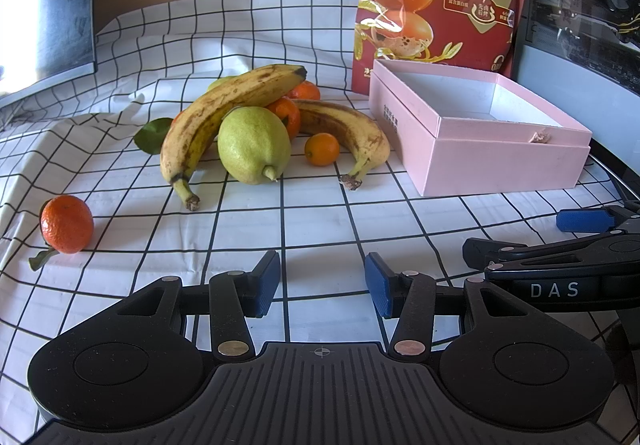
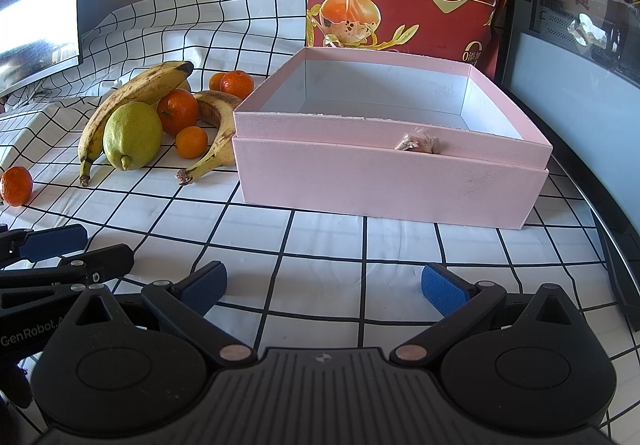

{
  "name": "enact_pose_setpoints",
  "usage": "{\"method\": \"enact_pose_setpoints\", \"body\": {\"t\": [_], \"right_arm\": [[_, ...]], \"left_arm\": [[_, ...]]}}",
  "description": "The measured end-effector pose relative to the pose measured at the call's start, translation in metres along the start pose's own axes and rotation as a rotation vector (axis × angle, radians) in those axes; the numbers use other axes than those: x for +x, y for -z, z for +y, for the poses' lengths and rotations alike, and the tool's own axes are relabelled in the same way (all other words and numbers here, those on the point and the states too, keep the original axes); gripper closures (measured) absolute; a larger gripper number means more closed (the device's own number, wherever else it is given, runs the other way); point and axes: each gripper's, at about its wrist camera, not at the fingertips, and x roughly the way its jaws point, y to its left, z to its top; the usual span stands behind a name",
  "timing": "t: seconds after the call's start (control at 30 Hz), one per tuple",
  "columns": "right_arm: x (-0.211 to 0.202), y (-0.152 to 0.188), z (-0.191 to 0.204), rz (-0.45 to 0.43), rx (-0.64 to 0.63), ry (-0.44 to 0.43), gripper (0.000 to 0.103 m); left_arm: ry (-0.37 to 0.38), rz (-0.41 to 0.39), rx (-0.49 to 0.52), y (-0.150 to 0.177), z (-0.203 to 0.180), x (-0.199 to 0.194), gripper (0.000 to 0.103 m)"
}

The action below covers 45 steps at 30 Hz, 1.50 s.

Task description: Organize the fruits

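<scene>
- Stray tangerine (image 1: pixel 67 224) lies alone at far left, well apart from the heap.
- Heap: two bananas (image 1: pixel 224 113), lemon (image 1: pixel 254 150) and more tangerines, left of the box (image 1: pixel 500 161).
- Box holds no fruit; judged: sorting not begun.
- Left gripper (image 1: pixel 322 283) and right gripper (image 2: pixel 324 285) hover low, jaws spread, holding nothing.
- Next likely: reach for a fruit, close gently and carry it to the box.
</scene>
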Motion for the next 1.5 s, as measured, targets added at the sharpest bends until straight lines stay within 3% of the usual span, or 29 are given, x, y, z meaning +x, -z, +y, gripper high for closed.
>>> {"method": "enact_pose_setpoints", "body": {"t": [1.07, 1.2, 1.37, 1.5], "right_arm": [[0.001, 0.003, -0.001, 0.005, -0.009, -0.014, 0.000], [0.003, -0.004, -0.003, 0.068, -0.044, -0.054, 0.000], [0.006, -0.010, -0.006, 0.129, -0.071, -0.086, 0.000], [0.007, -0.011, -0.006, 0.137, -0.081, -0.086, 0.000]], "left_arm": [[0.001, 0.003, -0.017, -0.002, 0.003, -0.001, 0.051], [0.029, 0.029, -0.047, -0.007, 0.008, -0.002, 0.052], [0.117, 0.094, -0.156, -0.015, 0.032, 0.000, 0.053], [0.106, 0.165, -0.182, -0.022, 0.039, 0.000, 0.067]]}}
